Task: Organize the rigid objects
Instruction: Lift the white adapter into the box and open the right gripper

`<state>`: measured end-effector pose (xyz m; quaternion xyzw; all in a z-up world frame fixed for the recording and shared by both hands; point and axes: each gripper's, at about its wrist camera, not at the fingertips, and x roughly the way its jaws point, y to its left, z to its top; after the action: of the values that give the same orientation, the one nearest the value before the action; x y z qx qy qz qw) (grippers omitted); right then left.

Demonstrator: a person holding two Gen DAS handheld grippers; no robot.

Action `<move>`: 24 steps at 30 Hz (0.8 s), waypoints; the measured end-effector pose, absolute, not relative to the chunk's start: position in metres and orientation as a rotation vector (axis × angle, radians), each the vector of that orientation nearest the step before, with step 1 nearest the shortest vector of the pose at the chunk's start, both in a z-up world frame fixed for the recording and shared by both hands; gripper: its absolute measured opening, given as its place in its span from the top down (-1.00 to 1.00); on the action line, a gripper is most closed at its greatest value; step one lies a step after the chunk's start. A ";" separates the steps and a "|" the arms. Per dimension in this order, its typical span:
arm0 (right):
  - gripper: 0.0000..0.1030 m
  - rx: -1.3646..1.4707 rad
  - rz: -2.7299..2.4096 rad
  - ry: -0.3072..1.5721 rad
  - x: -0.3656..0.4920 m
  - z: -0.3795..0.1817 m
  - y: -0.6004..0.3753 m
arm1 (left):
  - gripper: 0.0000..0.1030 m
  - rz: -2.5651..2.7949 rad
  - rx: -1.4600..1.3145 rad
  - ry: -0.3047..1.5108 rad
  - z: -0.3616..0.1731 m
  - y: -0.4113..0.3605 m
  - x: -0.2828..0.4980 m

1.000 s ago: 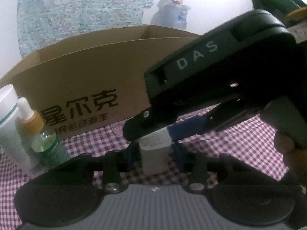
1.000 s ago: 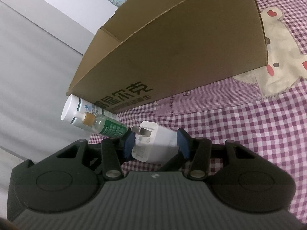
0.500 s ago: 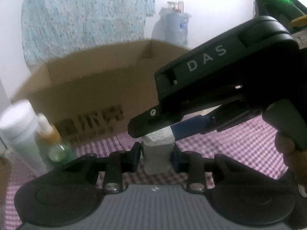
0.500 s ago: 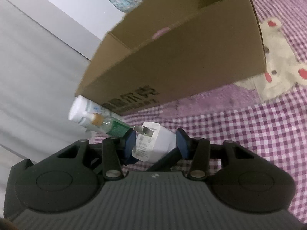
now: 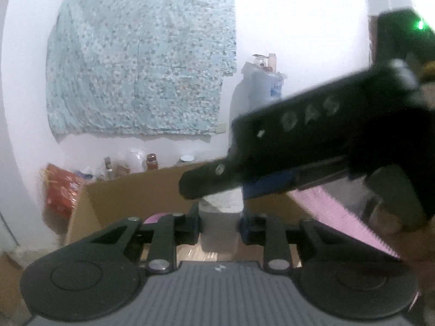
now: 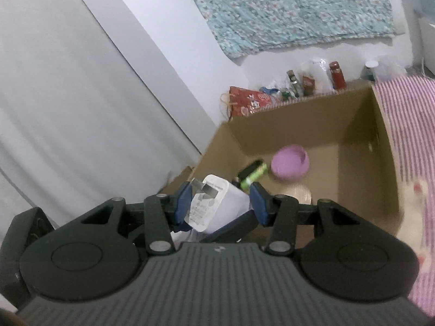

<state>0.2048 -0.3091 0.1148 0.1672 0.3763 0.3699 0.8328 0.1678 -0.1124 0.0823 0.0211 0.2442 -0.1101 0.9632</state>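
While both claws grip white charger (image 6: 217,206), cardboard box (image 6: 361,146) rim below

You hold a white charger (image 6: 217,206); the brown box (image 6: 361,146) has a purple bowl (image 6: 290,166) and a green-black bottle (image 6: 252,175).

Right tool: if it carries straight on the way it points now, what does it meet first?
Likely the open cardboard box: the right tool, gripping the white charger, points at its inside, near the green bottle. Depth is unclear.
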 end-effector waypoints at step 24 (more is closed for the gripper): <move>0.28 0.285 0.695 1.112 0.394 0.016 -0.261 | 0.45 -0.095 -0.177 1.017 0.012 -0.077 0.364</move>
<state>0.3944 -0.2608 0.0159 0.1319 0.5152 0.3218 0.7833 0.3642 -0.0769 0.0119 -0.0846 0.4861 -0.0456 0.8686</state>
